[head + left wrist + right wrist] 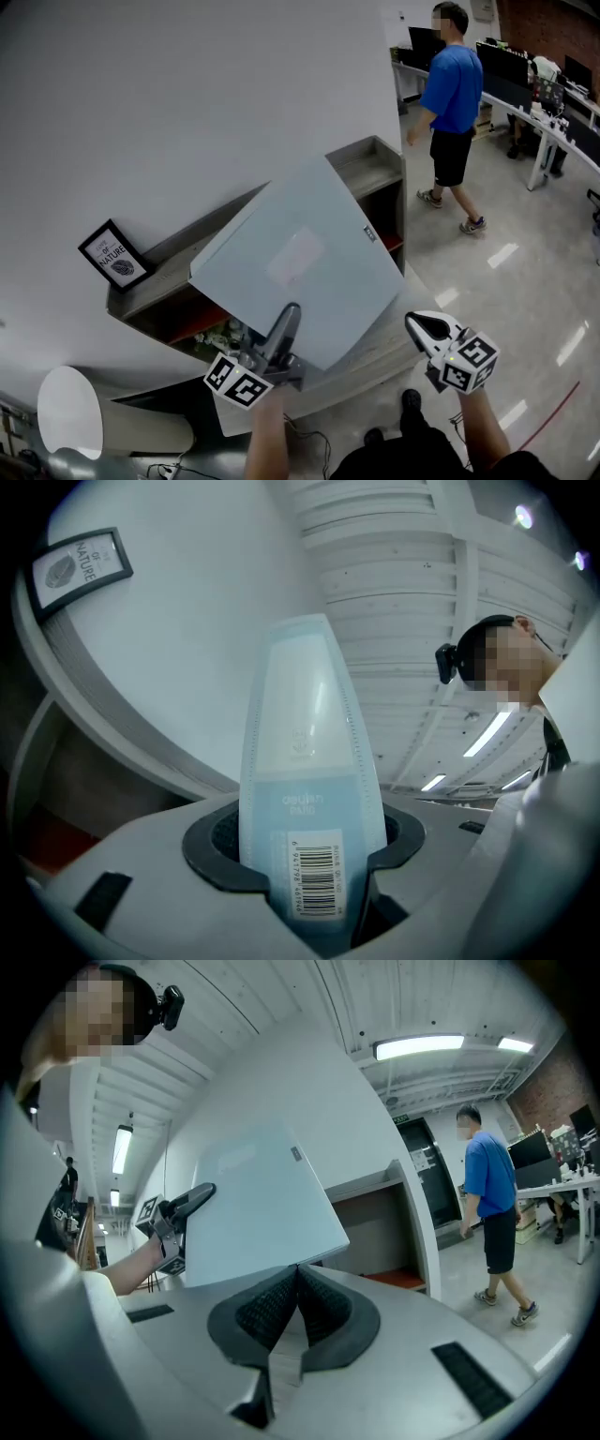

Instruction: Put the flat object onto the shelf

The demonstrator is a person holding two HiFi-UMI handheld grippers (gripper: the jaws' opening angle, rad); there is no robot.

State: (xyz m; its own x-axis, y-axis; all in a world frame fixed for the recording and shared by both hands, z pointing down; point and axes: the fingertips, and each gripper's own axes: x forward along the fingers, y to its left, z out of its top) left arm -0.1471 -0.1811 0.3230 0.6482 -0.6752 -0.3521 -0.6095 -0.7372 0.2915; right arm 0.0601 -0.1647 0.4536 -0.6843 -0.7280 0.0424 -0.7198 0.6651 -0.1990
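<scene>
The flat object [300, 258] is a large pale blue-grey sheet with a small label near one edge. It hangs tilted in the air over the grey shelf unit [375, 167]. My left gripper [289, 317] is shut on its near lower edge. In the left gripper view the flat object [305, 761] stands edge-on between the jaws, its barcode sticker down at the pads, with the left gripper [305, 860] clamped on it. My right gripper [419, 326] hovers to the right of the sheet, shut and holding nothing; in its own view the right gripper [298, 1274] points at the flat object [253, 1204].
A framed picture [115, 254] leans against the white wall on the shelf's top board. A person in a blue shirt [452, 98] walks on the floor beyond the shelf's far end, near desks with monitors [525, 80]. A white rounded object [70, 412] sits at lower left.
</scene>
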